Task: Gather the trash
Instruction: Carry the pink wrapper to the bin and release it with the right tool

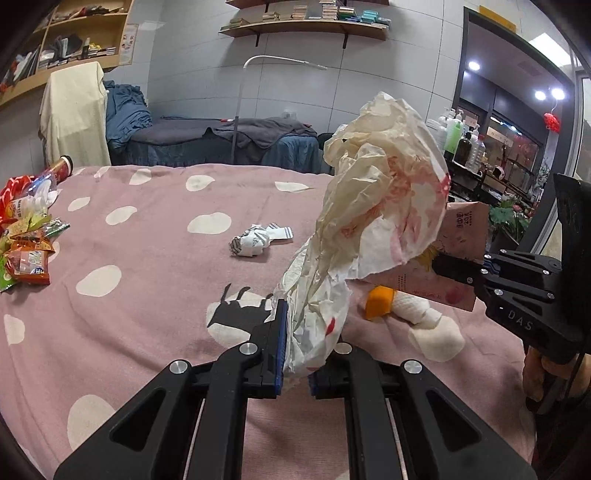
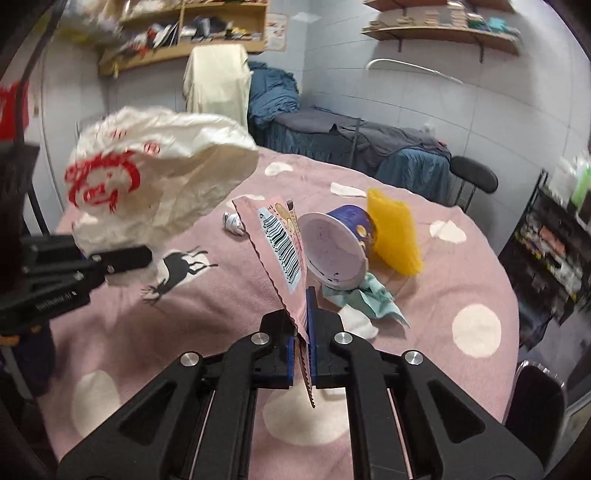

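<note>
Both wrist views look down close over the same pink spotted blanket [image 1: 155,258].

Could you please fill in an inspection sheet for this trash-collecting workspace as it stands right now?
Surface: pink spotted bedspread, with a deer print.
Job's things: crumpled white bag held up; pink wrapper with a barcode, lifted; tipped purple cup, yellow wrapper, teal tissue, crumpled paper ball.
Clutter: snack packets and a chip can at the bedspread's far left edge.
Grippers: left gripper shut on the bag; right gripper shut on the pink wrapper.
Cables: nothing seen.
Surroundings: wall shelves, second bed, bottles.
</note>
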`<state>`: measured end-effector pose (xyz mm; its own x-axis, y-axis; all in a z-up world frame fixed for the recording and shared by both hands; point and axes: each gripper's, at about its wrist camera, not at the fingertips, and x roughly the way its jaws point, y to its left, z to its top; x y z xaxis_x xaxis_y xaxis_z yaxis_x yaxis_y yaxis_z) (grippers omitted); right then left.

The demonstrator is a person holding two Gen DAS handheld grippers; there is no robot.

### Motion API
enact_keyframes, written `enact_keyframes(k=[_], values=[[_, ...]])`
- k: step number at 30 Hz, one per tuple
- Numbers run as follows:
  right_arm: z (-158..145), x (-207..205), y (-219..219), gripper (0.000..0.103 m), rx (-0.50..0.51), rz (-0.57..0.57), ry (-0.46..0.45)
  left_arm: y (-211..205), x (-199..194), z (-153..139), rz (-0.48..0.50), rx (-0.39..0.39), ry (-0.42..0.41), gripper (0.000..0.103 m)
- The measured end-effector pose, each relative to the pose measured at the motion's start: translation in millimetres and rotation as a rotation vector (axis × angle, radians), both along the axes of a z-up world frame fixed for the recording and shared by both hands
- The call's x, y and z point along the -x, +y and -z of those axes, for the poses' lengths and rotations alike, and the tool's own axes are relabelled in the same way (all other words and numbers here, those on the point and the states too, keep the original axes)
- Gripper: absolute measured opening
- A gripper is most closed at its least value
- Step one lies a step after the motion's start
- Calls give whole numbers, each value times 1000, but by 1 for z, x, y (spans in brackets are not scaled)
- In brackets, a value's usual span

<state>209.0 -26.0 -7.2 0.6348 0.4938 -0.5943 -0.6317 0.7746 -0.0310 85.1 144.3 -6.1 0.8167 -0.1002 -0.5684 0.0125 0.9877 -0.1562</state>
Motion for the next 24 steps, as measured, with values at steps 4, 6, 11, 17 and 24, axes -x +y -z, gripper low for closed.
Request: enact_keyframes(k=[4, 6, 11, 17, 24], values=[[-4, 8, -24, 6, -69, 39, 27, -15, 1, -3, 36, 15, -15, 10], [-6, 13, -37, 6, -95, 65, 31, -23, 1, -5, 56, 22, -24, 10], [-9, 23, -69, 7, -152, 144, 34, -46, -5, -9, 120, 52, -33, 10], [-11, 37, -116, 6, -199, 258, 10, -78, -14, -16, 198, 62, -56, 10], [-10, 50, -173, 7, -239, 415, -22, -122, -26, -21, 300, 67, -67, 10]])
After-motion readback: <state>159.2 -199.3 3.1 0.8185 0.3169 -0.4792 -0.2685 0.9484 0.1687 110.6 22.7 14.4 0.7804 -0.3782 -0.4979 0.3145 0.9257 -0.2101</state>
